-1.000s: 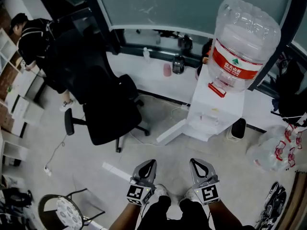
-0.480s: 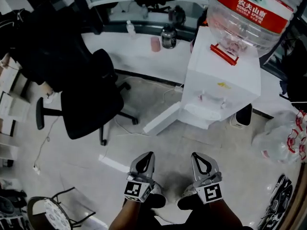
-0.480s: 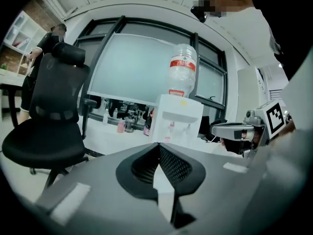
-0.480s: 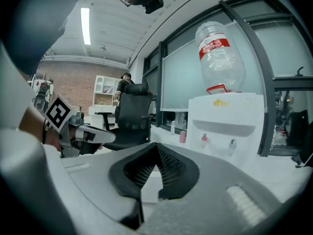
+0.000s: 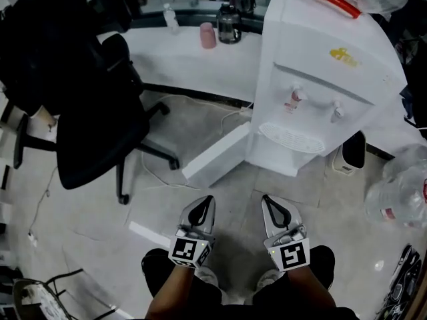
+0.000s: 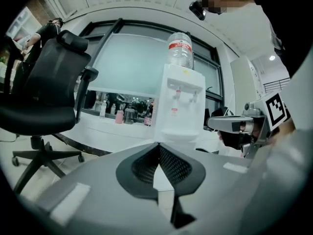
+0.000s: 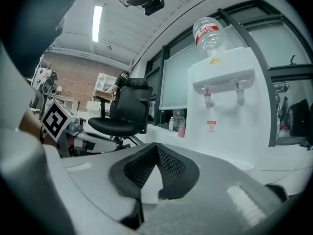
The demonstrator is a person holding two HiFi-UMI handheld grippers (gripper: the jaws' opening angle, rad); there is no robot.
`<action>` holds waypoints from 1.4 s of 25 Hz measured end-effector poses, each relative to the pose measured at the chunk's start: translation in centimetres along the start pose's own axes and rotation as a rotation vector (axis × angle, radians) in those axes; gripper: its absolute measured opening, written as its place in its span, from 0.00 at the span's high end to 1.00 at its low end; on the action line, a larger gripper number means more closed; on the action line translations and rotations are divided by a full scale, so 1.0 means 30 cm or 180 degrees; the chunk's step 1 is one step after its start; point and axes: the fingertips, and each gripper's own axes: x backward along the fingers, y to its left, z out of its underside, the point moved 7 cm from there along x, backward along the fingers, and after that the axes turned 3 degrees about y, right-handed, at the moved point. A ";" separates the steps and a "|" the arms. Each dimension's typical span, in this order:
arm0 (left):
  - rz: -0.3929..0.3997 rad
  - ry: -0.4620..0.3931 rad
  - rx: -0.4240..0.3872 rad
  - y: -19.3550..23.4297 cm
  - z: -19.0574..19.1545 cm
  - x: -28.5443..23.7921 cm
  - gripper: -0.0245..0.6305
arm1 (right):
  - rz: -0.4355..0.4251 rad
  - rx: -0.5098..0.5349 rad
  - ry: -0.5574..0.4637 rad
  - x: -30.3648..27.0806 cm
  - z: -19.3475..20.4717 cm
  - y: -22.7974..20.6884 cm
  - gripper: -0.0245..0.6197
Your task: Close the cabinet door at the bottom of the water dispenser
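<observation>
Head view: cabinet door (image 5: 217, 155) (open) juts lower-left from dispenser (image 5: 320, 79); axis diagonal.

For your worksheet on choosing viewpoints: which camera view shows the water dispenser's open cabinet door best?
The head view: the door stands open to the left of the dispenser's base, seen whole. Both gripper views show only the dispenser's upper part; its bottom is hidden.
</observation>
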 end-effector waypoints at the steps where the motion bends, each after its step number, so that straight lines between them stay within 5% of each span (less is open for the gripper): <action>1: 0.0017 -0.0027 -0.0007 0.004 0.038 -0.011 0.93 | -0.0005 0.0036 -0.0017 -0.006 0.038 0.008 0.96; 14: -0.0099 0.0142 0.0031 0.073 0.212 -0.029 0.93 | 0.0025 -0.0069 0.0306 -0.002 0.279 0.062 0.96; 19: -0.0187 0.0216 0.0006 0.119 0.235 -0.043 0.64 | 0.0003 -0.0154 0.0331 -0.009 0.318 0.094 0.96; 24: -0.0264 0.0328 -0.0022 0.170 0.246 -0.084 0.20 | -0.0087 -0.0054 0.0349 -0.016 0.322 0.123 0.96; 29: -0.0273 0.0443 -0.0063 0.253 0.262 -0.137 0.06 | -0.0161 -0.0050 0.0345 -0.011 0.335 0.156 0.96; 35: -0.0204 0.0489 -0.0163 0.326 0.252 -0.202 0.05 | -0.0137 -0.0037 0.0382 0.009 0.347 0.141 0.96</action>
